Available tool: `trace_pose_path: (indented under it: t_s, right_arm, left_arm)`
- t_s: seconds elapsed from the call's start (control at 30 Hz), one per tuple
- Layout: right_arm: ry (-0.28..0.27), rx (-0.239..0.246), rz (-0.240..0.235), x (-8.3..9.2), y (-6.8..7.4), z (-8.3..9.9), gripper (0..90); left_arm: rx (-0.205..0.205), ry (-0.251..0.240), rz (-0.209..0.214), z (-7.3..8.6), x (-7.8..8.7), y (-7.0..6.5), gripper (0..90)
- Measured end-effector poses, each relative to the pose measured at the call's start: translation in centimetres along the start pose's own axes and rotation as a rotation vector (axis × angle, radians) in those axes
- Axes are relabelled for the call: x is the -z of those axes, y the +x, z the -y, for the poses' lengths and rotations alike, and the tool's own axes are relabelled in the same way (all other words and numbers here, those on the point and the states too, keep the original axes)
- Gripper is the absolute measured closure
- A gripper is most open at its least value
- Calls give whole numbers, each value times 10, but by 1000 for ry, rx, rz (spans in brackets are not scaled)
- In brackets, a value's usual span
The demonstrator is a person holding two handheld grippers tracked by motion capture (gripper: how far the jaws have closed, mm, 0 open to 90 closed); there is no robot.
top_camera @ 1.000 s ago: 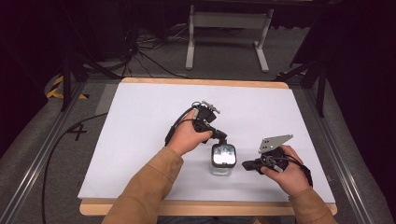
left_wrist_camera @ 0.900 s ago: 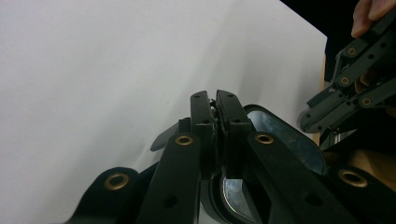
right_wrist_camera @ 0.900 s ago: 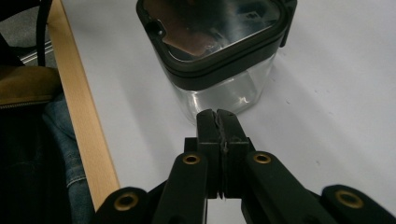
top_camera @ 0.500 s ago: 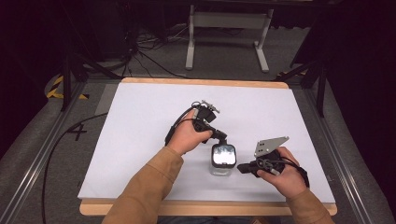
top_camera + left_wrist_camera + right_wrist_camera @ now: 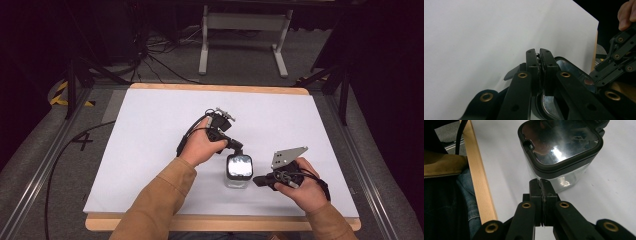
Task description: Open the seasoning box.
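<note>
A clear square container (image 5: 239,172) with a black-rimmed shiny lid stands on the white tabletop (image 5: 150,140) near the person's edge, between the two tools. The left tool (image 5: 235,145) sits at its far rim with jaws pressed together. The right tool (image 5: 257,181), jaws pressed together and empty, points at its side, just beside it.

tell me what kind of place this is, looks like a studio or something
Probably a lab or recording setup, not a home: a white table framed by metal rails, cables across grey carpet, dark surroundings, and a person working a hand-held left gripper and right gripper.
</note>
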State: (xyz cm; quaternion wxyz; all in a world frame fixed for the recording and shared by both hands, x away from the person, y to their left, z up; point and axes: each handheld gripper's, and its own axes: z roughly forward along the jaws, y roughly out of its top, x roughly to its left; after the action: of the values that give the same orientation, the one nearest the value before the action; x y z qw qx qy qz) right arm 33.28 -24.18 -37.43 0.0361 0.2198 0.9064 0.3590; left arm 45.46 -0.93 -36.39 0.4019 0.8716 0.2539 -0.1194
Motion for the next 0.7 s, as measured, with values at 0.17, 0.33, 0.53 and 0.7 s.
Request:
trace_pose_path:
  t_s: [0.17, 0.33, 0.53, 0.7]
  right_arm:
    - [-1, 3, 0, 0, 1, -1, 900]
    - [-4, 4, 0, -1, 3, -2, 900]
    - [-11, 11, 3, -3, 4, -3, 900]
    - [-23, 10, 9, -2, 4, -4, 900]
  left_arm:
    - [14, 5, 2, 0, 0, 0, 868]
    - [29, 6, 5, 0, 1, 1, 869]
    - [63, 18, 18, 0, 1, 3, 868]
    - [79, 14, 29, 0, 1, 5, 869]
